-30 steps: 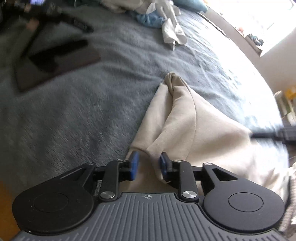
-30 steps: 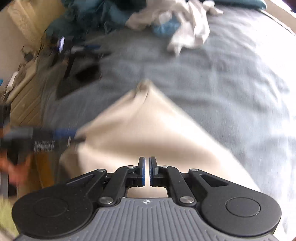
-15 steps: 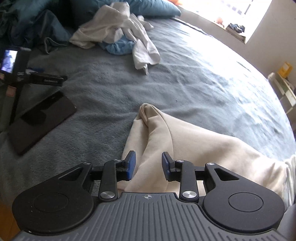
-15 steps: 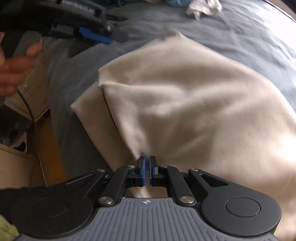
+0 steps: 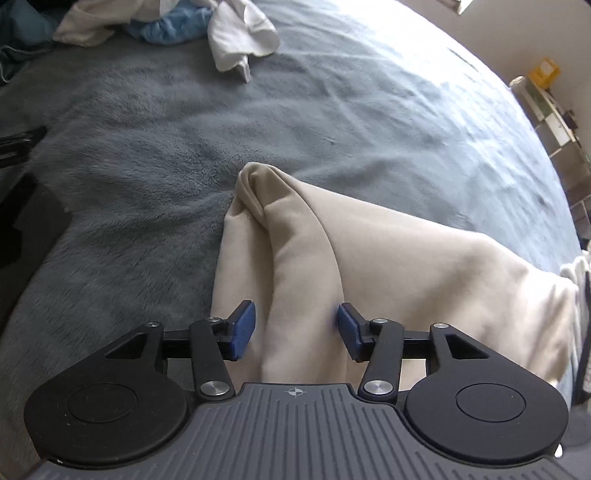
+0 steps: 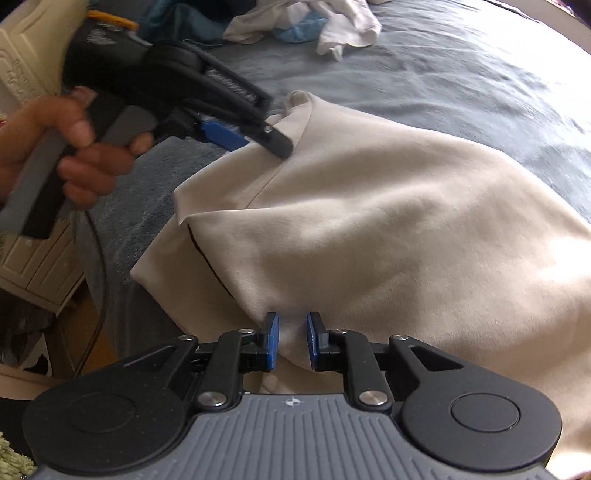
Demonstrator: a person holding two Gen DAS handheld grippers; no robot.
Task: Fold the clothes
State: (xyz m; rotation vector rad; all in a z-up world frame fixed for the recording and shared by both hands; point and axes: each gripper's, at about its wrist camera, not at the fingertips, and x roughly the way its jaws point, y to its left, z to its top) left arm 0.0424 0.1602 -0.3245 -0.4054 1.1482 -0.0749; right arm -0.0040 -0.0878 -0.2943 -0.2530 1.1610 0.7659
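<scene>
The cream garment [image 6: 369, 229] lies at the bed's [image 5: 332, 110] near edge. Both hand-held grippers, left [image 5: 295, 330] and right [image 6: 290, 341], have just been opening, spread around cloth folds. The loose fold may flop open or slide off.

Grey-blue bed [image 5: 369, 122] carries cream garment [image 5: 406, 266] and crumpled clothes [image 5: 236, 33].

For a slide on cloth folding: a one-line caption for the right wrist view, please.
Right gripper, jaws just opening around a fold of the cream garment on the grey blanket; left gripper at its far edge.
</scene>
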